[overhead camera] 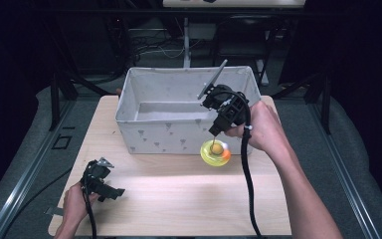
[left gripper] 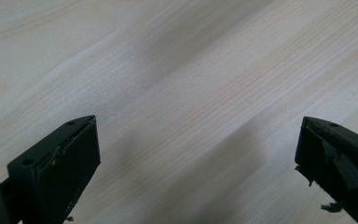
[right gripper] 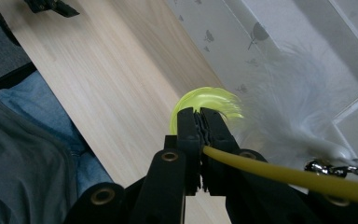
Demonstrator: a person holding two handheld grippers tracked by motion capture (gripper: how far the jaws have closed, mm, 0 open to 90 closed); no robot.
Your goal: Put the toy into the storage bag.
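Yellow-green toy disc (overhead camera: 215, 151) on a yellow stick (right gripper: 279, 175) hangs just in front of fabric bin (overhead camera: 154, 134), above tabletop (overhead camera: 179, 199). Right claw (right gripper: 200, 122) clamped on stick. Left claw (overhead camera: 110, 192) open, empty, w/ tabletop below.

toy (overhead camera: 215, 150): neon yellow, orange | bin (overhead camera: 154, 134): white, grey motifs | table (overhead camera: 179, 199): pale wood

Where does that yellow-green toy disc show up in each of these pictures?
High view: the yellow-green disc hangs right of centre, in front of the white fabric bin, below the right gripper.
Left gripper view: not in it; the picture is of the wooden tabletop between open jaws.
Right gripper view: at centre, just beyond the shut jaws, which clamp its yellow stick.
Shared landmark: the pale wooden tabletop.
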